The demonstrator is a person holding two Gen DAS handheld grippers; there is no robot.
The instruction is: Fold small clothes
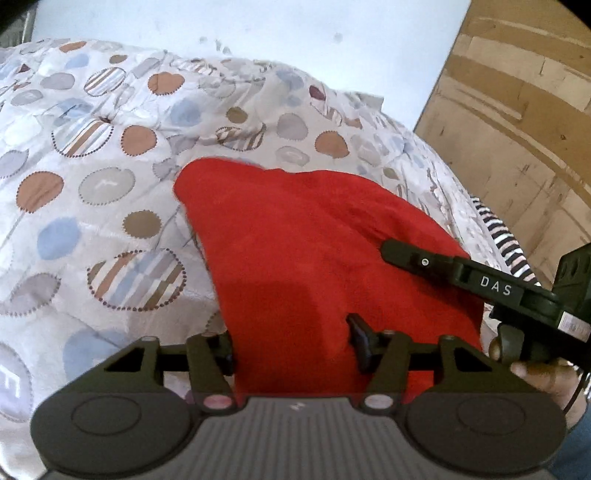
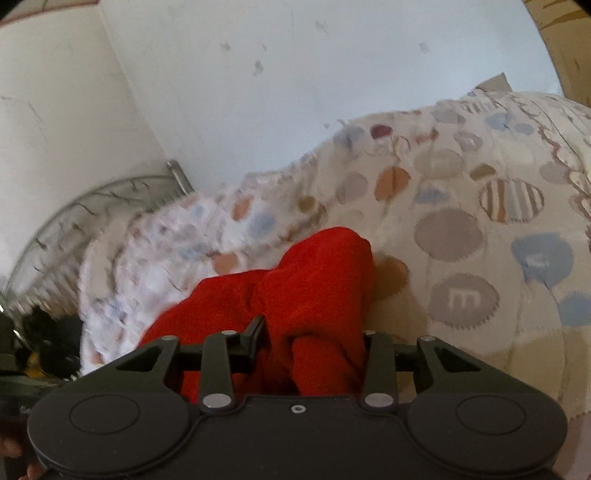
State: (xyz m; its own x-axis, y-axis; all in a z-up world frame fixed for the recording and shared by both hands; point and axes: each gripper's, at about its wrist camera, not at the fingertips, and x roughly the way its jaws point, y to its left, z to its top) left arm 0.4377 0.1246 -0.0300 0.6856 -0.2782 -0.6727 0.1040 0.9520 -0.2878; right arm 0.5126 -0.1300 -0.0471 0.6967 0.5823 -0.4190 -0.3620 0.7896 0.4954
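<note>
Red, soft and light, the cloth (image 1: 314, 240) drapes limply over the patterned quilt (image 1: 92, 166), bunched between the jaws of both the left gripper (image 1: 295, 343) and right gripper (image 2: 314, 343), best pinched at its edges.

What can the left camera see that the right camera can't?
Only the left wrist view shows the brown cardboard box, a striped cloth and the right gripper from outside. Only the right wrist view shows a wire basket. Both show the red cloth between the jaws, the spotted quilt and the white wall.
</note>
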